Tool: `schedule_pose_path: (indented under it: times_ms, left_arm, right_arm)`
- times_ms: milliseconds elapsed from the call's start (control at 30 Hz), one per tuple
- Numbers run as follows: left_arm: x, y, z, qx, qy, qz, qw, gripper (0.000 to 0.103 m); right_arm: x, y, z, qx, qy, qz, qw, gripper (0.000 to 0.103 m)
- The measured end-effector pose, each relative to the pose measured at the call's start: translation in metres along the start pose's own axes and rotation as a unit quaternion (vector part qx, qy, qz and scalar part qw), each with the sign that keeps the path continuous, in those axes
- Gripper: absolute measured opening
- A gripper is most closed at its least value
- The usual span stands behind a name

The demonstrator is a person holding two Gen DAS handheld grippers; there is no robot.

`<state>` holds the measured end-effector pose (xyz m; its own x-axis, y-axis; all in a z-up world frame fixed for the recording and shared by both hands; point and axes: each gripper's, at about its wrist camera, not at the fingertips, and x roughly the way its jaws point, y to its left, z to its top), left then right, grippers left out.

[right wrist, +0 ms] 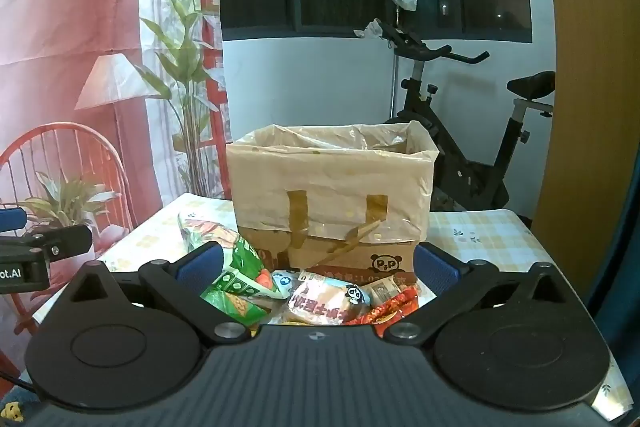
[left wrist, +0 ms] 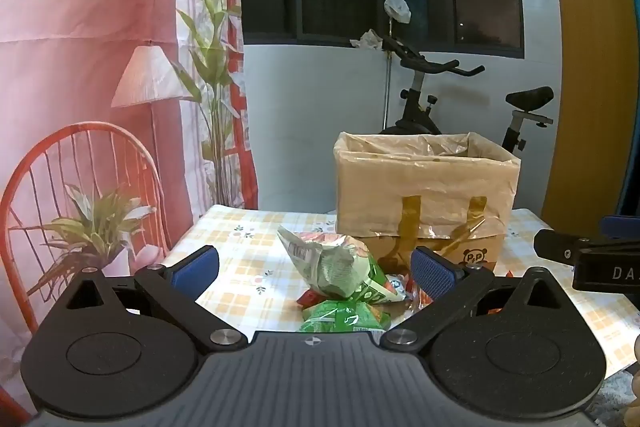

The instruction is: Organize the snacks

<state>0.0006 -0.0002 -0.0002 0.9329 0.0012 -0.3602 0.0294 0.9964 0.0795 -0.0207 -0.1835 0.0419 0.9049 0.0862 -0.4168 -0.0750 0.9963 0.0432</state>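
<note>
Left gripper (left wrist: 314, 269) hovers over the checked, flower-print table (left wrist: 232, 247), blue-padded fingers (left wrist: 196, 265) spread wide, nothing between them. Just ahead lies the crumpled green snack bag (left wrist: 340, 267) atop a heap of packets. Right gripper (right wrist: 318, 269) hangs beside it, fingers (right wrist: 434, 267) equally wide apart, over the bread packet with a panda sticker (right wrist: 332, 301) and red wrapper (right wrist: 394, 307). Behind the heap stands the plastic-lined cardboard box (right wrist: 332, 195), open-topped.

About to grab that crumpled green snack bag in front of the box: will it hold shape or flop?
The green snack bag looks crinkled and puffy, so it will probably give and crackle under the fingers. Likely light for its size. Its glossy film may slip.
</note>
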Motion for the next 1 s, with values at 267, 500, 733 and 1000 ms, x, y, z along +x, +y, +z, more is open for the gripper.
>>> schedule_pose_path:
  times_ms: [267,500,733,1000]
  left_arm:
    - [-0.0008,0.0040,-0.0003,-0.012,0.005,-0.003,0.9999,0.102]
    - [-0.0009,0.0031,-0.0024,-0.006,-0.001,-0.005,1.0000,0.102]
    - [-0.0026,0.0018,-0.0027,-0.001,-0.006,-0.003,1.0000,0.102]
    - [-0.0024,0.0024,-0.0027,-0.003,-0.005,-0.003,1.0000,0.102]
  right_arm:
    - [-0.0002,0.0000,-0.0009,0.000,-0.003,-0.001,1.000,0.103]
    - [-0.0011,0.0011,-0.0012,0.001,-0.004,-0.001,1.000,0.103]
    - [-0.0002,0.0004,-0.0012,0.002,-0.005,0.000,1.000,0.103]
    - [-0.0011,0.0000,-0.0017,0.003,-0.006,0.001,1.000,0.103]
